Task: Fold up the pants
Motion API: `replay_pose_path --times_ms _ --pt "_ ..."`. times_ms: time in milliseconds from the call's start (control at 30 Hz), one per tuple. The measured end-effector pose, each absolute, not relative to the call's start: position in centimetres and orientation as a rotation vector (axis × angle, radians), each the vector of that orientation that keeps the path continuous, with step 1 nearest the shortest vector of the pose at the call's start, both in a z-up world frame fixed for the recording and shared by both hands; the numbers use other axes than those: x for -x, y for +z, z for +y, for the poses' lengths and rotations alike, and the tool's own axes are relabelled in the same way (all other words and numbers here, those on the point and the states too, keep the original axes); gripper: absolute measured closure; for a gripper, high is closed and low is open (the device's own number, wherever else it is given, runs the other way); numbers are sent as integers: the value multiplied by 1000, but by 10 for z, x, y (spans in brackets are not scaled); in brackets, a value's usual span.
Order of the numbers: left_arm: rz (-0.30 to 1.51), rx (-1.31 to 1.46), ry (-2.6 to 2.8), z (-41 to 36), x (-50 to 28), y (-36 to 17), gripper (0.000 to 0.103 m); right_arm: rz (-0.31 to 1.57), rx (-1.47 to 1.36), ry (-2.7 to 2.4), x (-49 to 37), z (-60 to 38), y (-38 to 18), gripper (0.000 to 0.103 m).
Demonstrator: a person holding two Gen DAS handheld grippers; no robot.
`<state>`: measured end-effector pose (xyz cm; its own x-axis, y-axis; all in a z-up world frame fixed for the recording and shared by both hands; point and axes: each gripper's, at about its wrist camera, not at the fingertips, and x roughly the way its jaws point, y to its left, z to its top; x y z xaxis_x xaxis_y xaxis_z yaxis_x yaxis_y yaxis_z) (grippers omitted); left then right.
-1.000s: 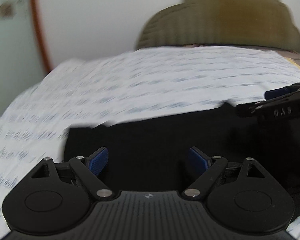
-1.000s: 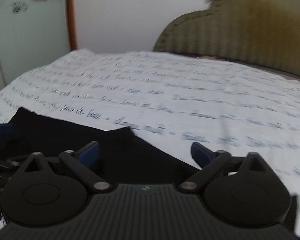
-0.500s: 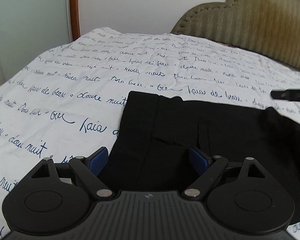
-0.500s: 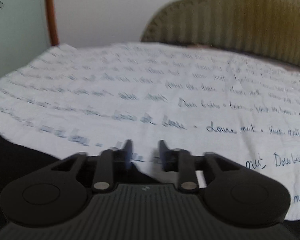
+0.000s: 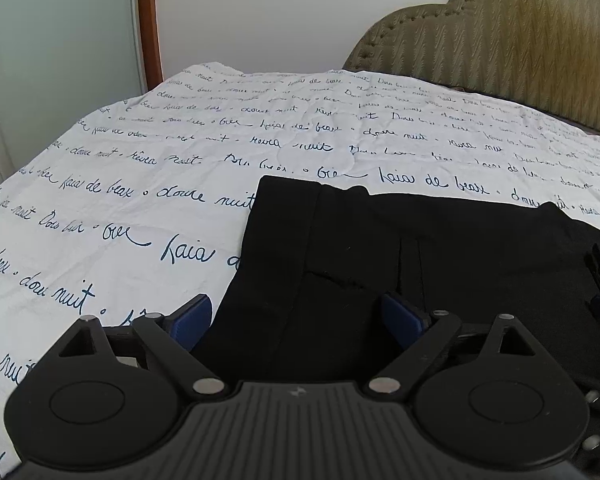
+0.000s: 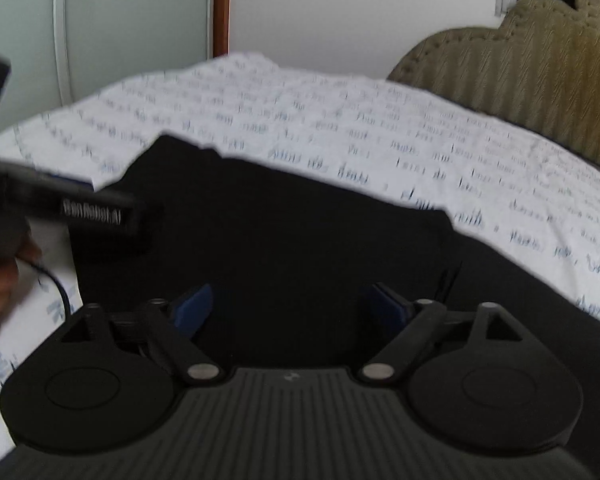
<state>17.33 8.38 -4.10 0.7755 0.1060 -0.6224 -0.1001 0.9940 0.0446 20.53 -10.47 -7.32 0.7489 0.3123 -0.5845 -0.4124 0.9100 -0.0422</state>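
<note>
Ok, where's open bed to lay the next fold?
Bare sheet lies left of the black pants, and a band runs between them and the headboard. It is crowded on the pants, where both open tongs hover.

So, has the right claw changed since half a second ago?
Yes. The right claw has opened and now sits over the black pants, no longer over the white sheet.

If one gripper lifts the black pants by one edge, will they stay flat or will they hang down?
The black pants would probably hang limp: they lie flat on the bed sheet with soft creases. They look thin, so likely light. The open left hand-held gripper may catch only one layer where the fabric lies doubled.
</note>
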Motion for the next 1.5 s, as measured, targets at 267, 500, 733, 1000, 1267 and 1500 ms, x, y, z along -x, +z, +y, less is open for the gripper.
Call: replay_pose_path --times_ms 267,500,733,1000,1267,1500 --pt "674 23 98 92 -173 -44 6 581 140 326 -197 -105 -92 0" --pt "691 89 137 141 -160 -33 4 470 344 271 -169 -74 -77 1" --pt "741 208 202 200 -153 -20 5 199 906 331 -117 19 -91 1" --pt "783 440 64 215 -153 -27 5 164 1032 395 -107 48 -103 6" --pt "868 672 -114 210 -172 -35 1 217 1060 370 -132 64 -108 21" --pt "921 791 -142 206 -182 -42 0 139 1166 394 -145 89 -128 77"
